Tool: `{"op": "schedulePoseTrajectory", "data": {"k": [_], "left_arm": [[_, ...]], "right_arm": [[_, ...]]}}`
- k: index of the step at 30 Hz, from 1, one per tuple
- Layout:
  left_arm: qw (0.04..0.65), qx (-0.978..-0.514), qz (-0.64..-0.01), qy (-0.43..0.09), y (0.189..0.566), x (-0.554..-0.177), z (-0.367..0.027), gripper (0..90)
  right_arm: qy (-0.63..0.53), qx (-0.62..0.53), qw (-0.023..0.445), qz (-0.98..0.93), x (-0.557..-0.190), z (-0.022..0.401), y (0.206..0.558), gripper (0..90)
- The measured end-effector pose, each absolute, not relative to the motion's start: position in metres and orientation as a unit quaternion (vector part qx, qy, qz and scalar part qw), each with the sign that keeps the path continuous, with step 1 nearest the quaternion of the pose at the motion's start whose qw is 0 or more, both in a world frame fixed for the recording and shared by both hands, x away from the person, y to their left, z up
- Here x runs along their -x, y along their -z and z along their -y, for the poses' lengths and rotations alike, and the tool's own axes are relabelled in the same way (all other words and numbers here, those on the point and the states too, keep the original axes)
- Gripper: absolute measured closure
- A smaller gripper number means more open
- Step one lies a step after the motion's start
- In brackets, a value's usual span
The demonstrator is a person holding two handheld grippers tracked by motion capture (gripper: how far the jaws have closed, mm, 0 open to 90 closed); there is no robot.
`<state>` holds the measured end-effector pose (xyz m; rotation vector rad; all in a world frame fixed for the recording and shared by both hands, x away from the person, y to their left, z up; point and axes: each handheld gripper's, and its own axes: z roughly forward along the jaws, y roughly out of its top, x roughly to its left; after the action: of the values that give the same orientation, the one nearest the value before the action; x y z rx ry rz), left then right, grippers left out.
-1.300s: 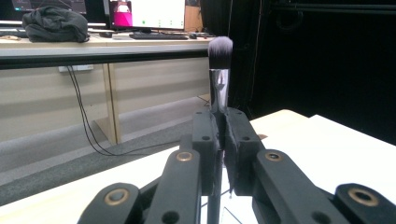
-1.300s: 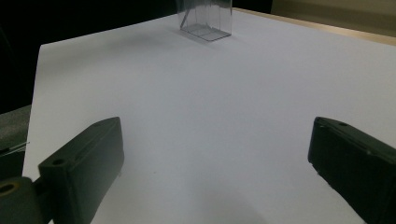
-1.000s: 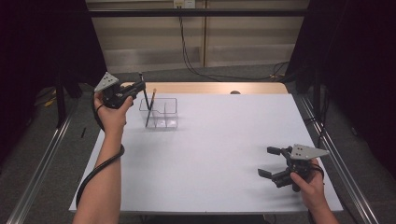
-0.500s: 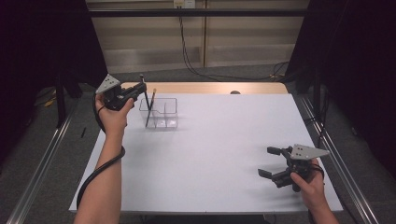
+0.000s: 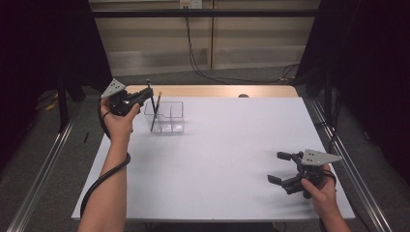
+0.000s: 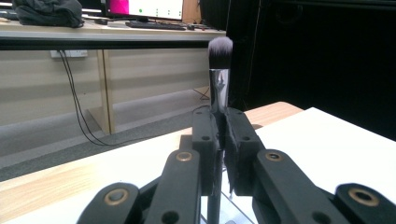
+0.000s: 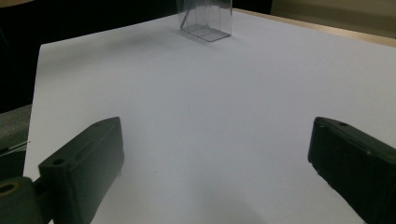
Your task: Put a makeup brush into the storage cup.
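Note:
My left gripper (image 5: 146,95) is raised at the far left of the white table (image 5: 217,159) and is shut on a makeup brush (image 5: 154,112). The brush stands nearly upright, its lower end down inside a clear plastic organizer box (image 5: 170,118). In the left gripper view the brush (image 6: 218,84) rises between the closed jaws of the left gripper (image 6: 220,135), with a silver ferrule and dark bristles on top. My right gripper (image 5: 278,167) rests low near the front right corner, open with nothing between its jaws. The right gripper view shows this gripper (image 7: 217,135) wide apart over bare table, with the box (image 7: 205,18) far off.
A wooden strip (image 5: 217,91) runs along the table's far edge. Metal rails (image 5: 360,193) flank both sides. A black cable (image 5: 104,176) hangs from the left gripper along the forearm. A desk with a monitor (image 6: 144,7) stands beyond the table.

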<state>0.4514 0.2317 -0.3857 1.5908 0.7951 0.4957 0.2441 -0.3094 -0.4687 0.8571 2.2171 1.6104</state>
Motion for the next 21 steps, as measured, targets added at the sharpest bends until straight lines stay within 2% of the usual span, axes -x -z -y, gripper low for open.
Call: {"op": "schedulePoseTrajectory", "data": {"k": [21], "left_arm": [[0.601,-0.688,-0.348,-0.209,0.3925,-0.4499,-0.2317,83.5]], "right_arm": [[-0.556,-0.296,0.134,-0.765,-0.2432,0.3096,0.4683,3.1]]}}
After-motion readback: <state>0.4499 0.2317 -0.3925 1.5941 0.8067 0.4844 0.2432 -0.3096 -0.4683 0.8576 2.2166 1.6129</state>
